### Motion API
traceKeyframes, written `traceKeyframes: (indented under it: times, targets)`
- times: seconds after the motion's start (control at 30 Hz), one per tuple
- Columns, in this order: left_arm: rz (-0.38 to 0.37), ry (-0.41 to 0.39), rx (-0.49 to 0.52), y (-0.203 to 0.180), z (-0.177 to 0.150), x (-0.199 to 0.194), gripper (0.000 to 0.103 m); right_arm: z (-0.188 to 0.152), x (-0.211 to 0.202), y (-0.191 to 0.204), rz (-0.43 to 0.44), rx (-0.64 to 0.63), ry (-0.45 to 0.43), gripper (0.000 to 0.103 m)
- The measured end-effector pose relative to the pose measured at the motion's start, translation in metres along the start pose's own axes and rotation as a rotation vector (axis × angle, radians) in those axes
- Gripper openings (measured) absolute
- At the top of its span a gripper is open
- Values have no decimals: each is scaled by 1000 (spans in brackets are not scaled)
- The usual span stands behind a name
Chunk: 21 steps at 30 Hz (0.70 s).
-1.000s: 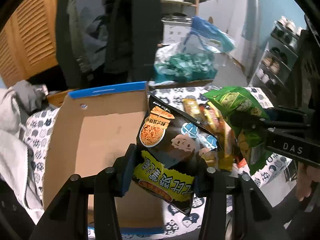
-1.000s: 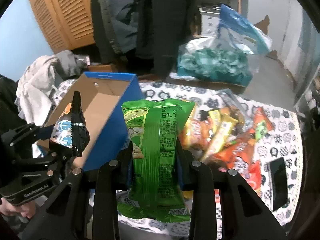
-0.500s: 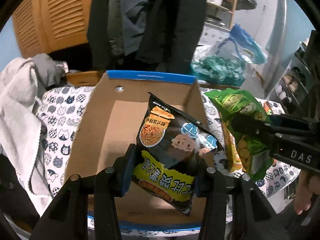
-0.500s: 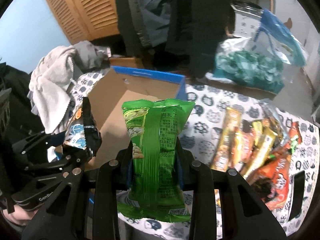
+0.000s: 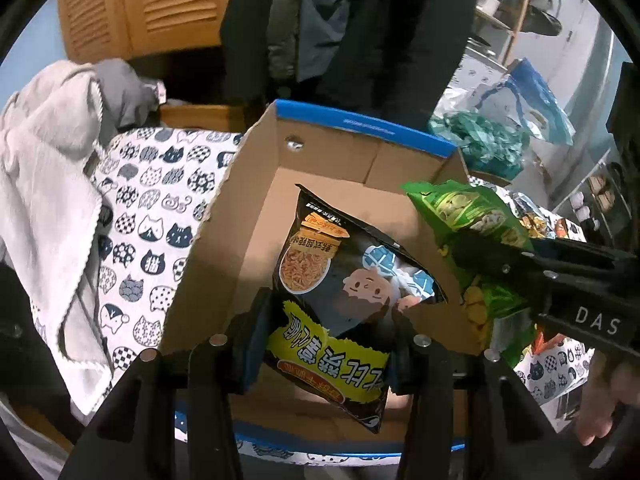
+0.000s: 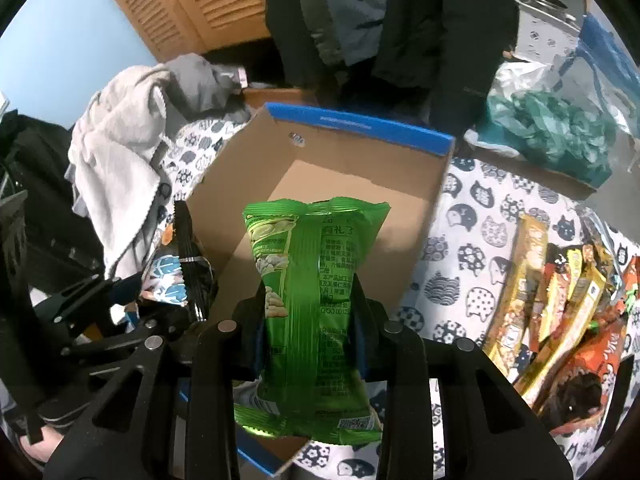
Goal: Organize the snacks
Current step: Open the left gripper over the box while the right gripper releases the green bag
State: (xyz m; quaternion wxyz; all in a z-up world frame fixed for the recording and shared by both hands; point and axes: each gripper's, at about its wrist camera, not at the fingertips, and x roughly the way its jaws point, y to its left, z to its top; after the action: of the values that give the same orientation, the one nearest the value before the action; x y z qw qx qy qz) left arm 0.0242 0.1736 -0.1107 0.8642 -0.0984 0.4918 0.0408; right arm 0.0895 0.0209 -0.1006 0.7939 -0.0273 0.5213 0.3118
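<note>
The left gripper (image 5: 326, 344) has its jaws set fairly narrow and clamped on the lower part of a black crinkly snack bag with a yellow band and a noodle picture (image 5: 340, 292). The bag stands nearly upright between the blue pads, tilted a little, and hangs over the inside of an open brown cardboard box with a blue rim (image 5: 360, 126); whether it touches the box floor cannot be told.

The right gripper (image 6: 310, 320) has its jaws closer together still, pressed against both sides of a green glossy snack packet printed with pale nuts (image 6: 316, 300). The packet stands upright in the grip, its top seal over the near half of the same cardboard box (image 6: 360, 124). In the left wrist view this green packet (image 5: 472, 240) sits just beside the black bag, at the box's right wall.

The box rests on a worktop covered with a white cloth patterned with cat faces (image 6: 472, 248). To the right of the box, on the cloth, lies a loose pile of orange, yellow and red snack wrappers (image 6: 568, 304). A heap of grey and white clothing (image 6: 128, 152) lies to the left of the box.
</note>
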Motion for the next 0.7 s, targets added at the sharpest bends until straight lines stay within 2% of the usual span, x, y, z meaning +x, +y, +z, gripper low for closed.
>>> traceKeyframes:
  times: [0.17,0.23,0.27,0.33,0.53,0.7]
  targets:
    - [34,34,-6,5,-4,5,49,2,8,5,24,-4,13,33]
    - [32,42,-13,6,-3,5,52,3,6,6,27,-8,7,46]
    - [34,46,-19,6,-3,6,60,3,5,7,24,-10,2,49]
    - [41,43,-28,6,-1,5,71,3,0,6,15,-11,-11,56]
    - [51,19,-4,-6,2,0,76,3,-16,-3,-2,11,-41,72]
    - [31,8,32,-25,3,-5,78,-2,-32,-16,-33,22,-62,74]
